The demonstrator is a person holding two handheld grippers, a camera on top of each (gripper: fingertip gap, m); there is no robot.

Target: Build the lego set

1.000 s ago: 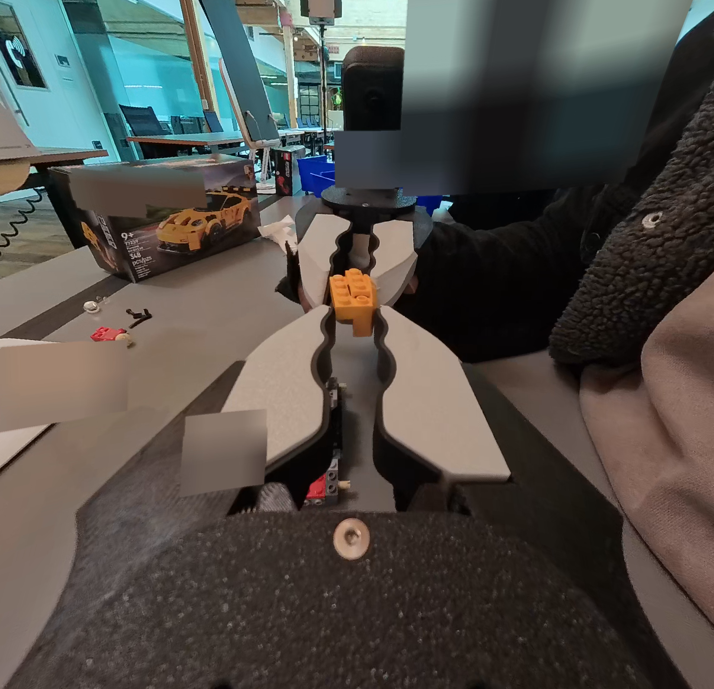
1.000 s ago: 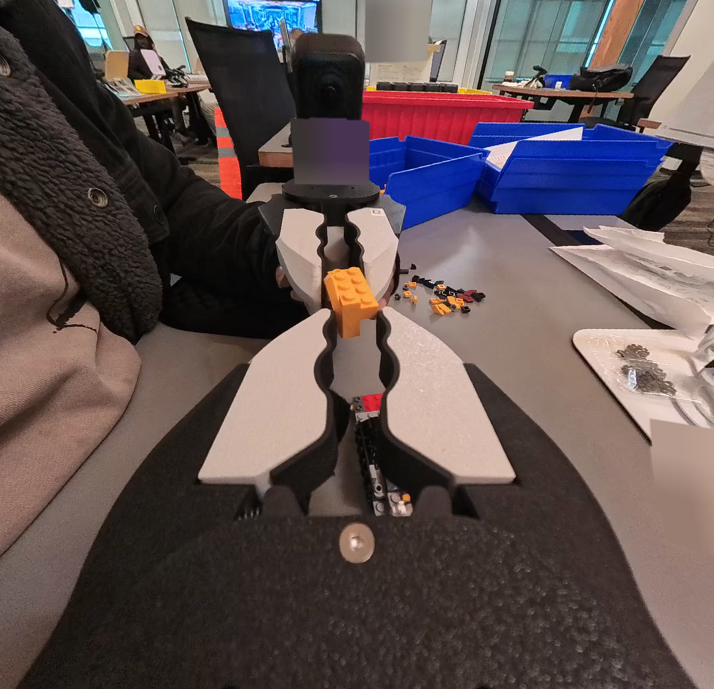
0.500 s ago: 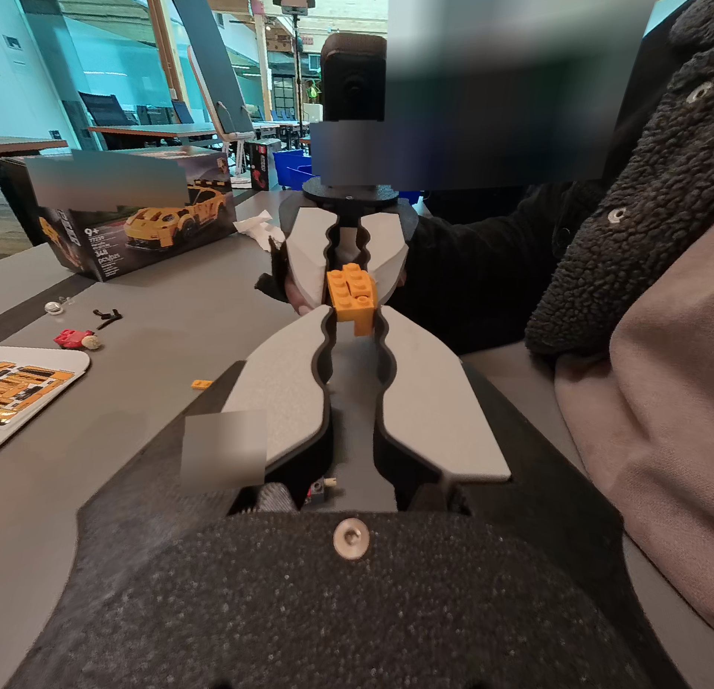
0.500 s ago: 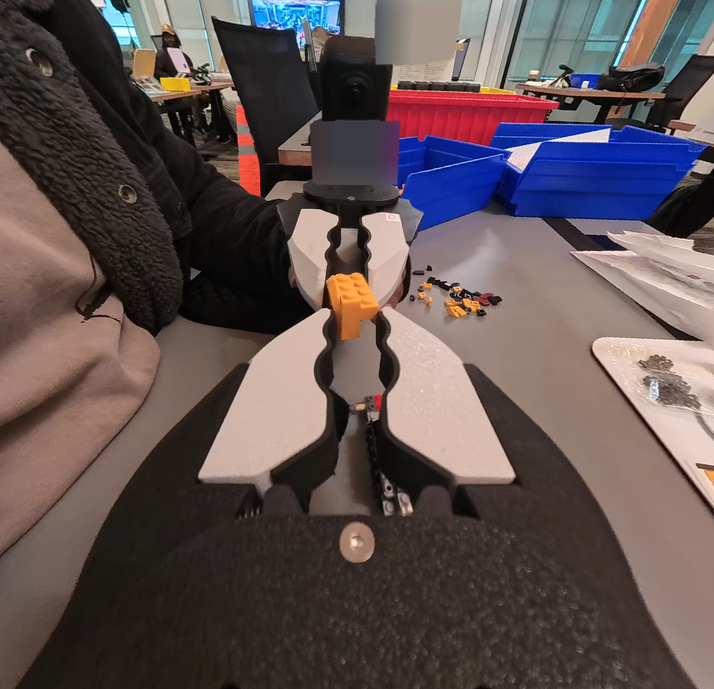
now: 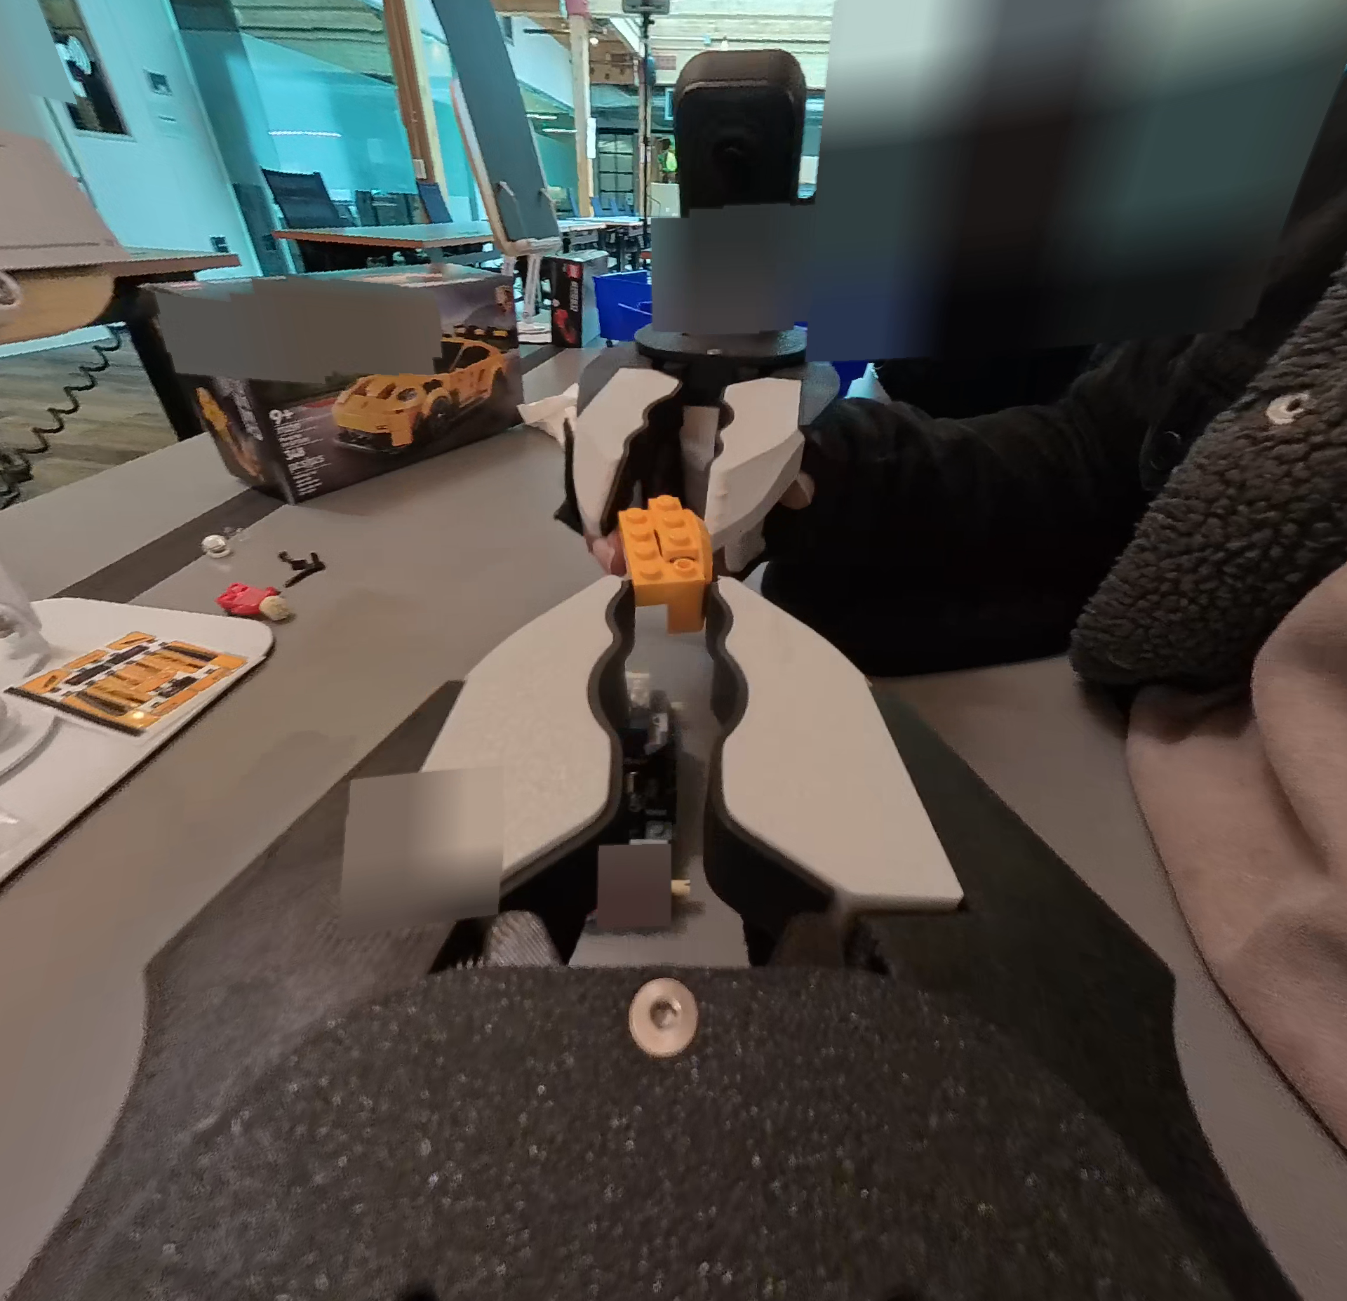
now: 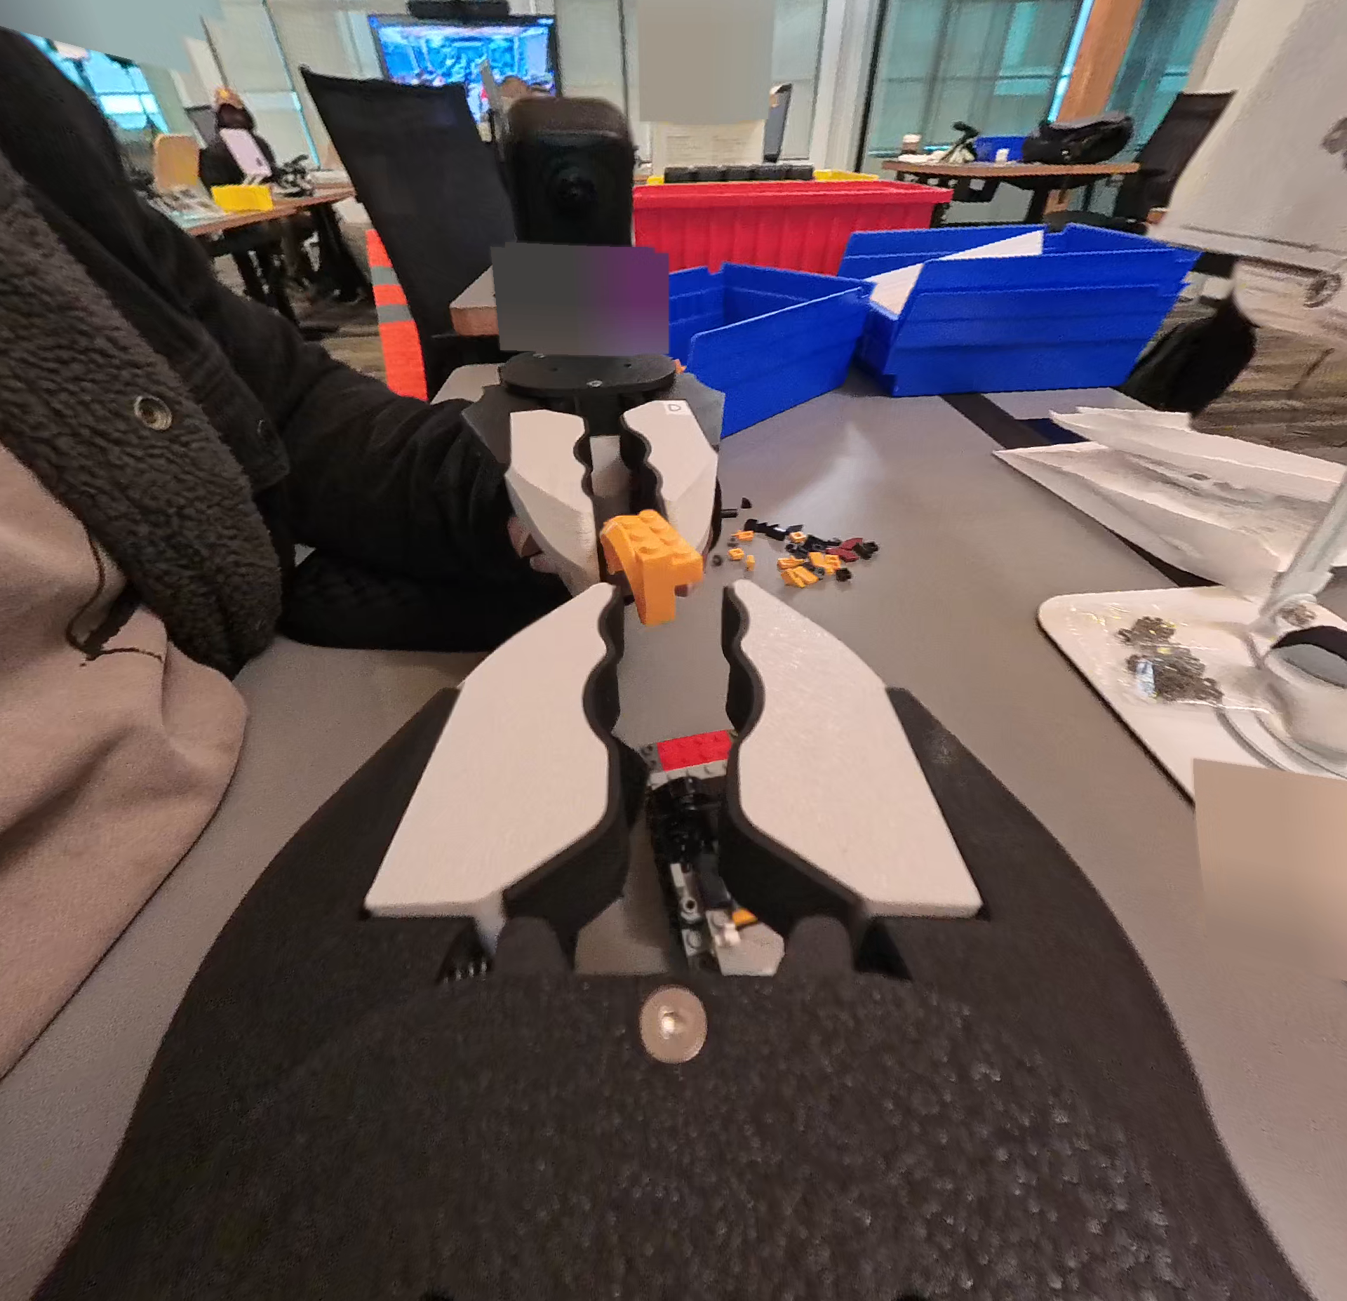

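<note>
Have orange brick [image 5: 667, 566] pinched at the tips of left gripper [image 5: 667, 602], up in the air, clear of the surface [image 5: 437, 573]. See right gripper [image 6: 670, 591] spread apart around the same brick: touches one finger at most, shows a gap at the other, so probably holds nothing. Judge the brick light, rigid, hard glossy plastic: won't deform or break, but likely slips or pivots if caught on a corner. Recommend taking it by the flat parallel side walls, low on the body, leaving the studs on top and the notched underside free for mating. Expect the press-fit to need a firm, straight push; watch for twist in the grip. Note a partly built black-and-red model [image 6: 692, 828] on the surface under right gripper, and loose small pieces [image 6: 802, 555] just beyond the brick. For writing: find a printed box [image 5: 350, 406] with a yellow car picture at the far left of the surface, and a sticker sheet [image 5: 131, 675] on a white tray [image 5: 240, 632] nearer; leave the print unquoted. Find no legible marking on the brick itself.
</note>
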